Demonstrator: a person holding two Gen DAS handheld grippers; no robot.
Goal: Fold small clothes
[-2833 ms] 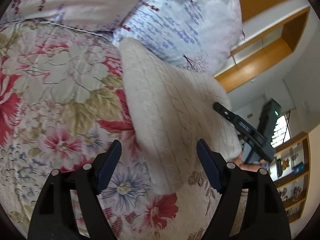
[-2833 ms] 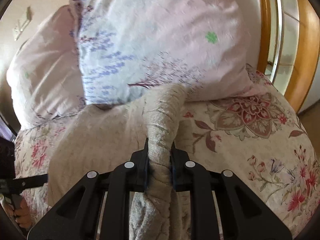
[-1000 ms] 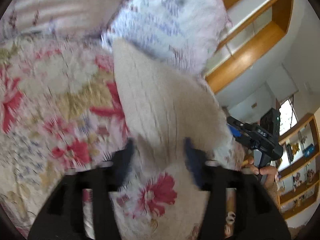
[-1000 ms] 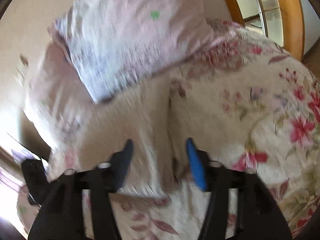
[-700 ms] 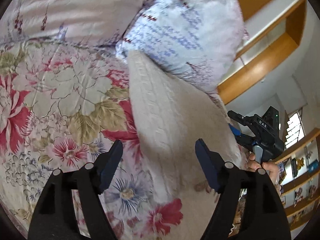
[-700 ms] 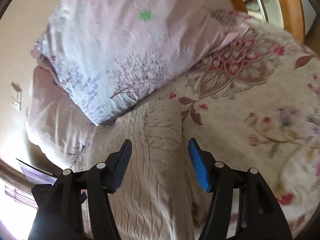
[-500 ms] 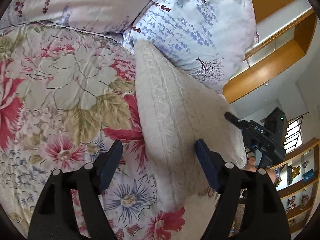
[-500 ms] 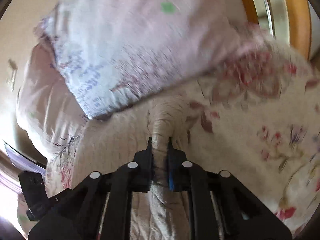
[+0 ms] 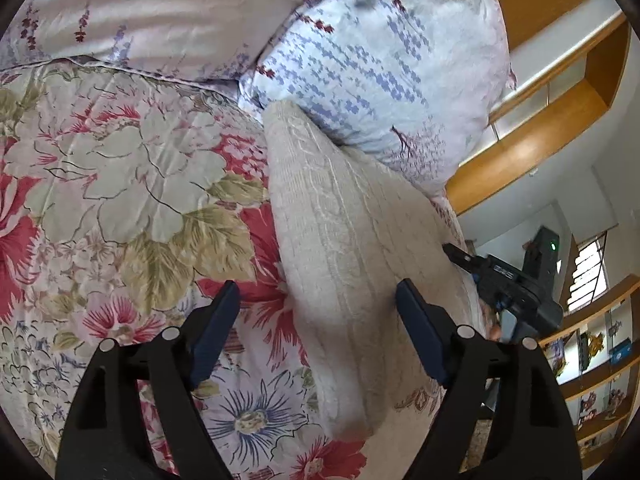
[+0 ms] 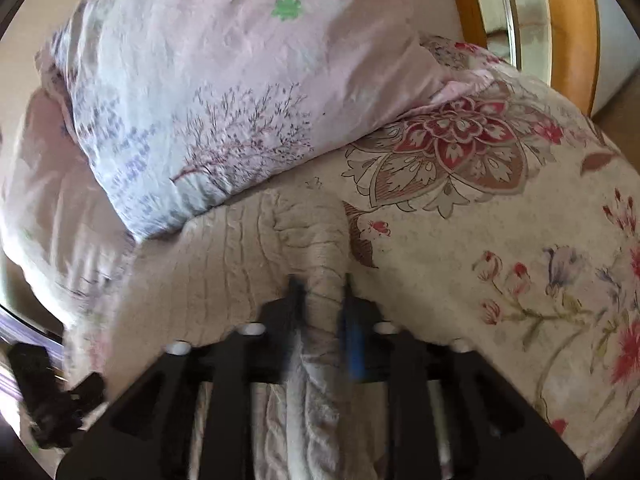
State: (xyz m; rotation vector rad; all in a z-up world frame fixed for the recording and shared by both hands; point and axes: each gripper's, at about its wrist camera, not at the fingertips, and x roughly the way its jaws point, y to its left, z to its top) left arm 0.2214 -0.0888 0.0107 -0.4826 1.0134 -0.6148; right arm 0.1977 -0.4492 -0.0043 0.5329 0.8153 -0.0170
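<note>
A cream cable-knit sweater lies on the floral bedspread, its far end against a pillow. My left gripper is open and empty, its jaws astride the sweater's near edge. In the right wrist view the sweater spreads to the left, and my right gripper is shut on a bunched fold of it. The right gripper also shows in the left wrist view at the sweater's far side.
Two lavender-print pillows lie at the head of the bed. A wooden headboard and wooden shelves stand behind. The floral bedspread extends to the right.
My right gripper let go of the sweater's fold, opened, then shut on it again. My left gripper shifted about over the sweater's near edge and stayed open.
</note>
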